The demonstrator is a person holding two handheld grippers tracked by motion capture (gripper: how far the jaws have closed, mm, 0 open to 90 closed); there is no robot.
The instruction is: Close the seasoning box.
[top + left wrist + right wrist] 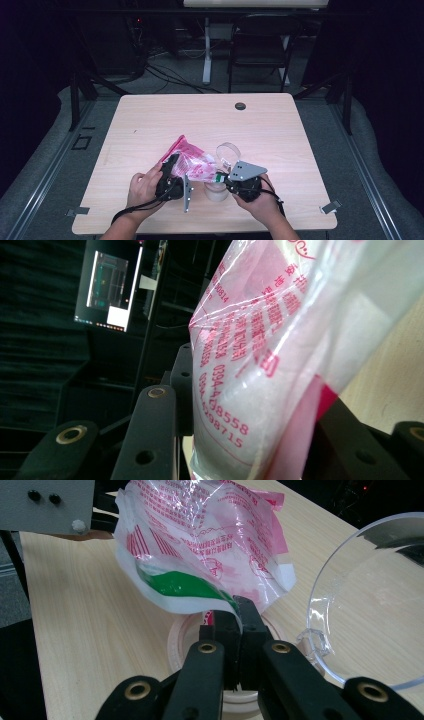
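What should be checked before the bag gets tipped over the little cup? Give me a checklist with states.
1. Left gripper clamped on the pink printed bag: ok, the bag sits between its jaws.
2. Right gripper pinching the bag's lower edge: ok, jaws closed on it.
3. White cup under the bag's lower corner: ok.
4. Bag opened at that corner: cannot tell.
5. Clear lid clear of the cup: ok, it lies beside it.
6. Bag holds white grains: ok.
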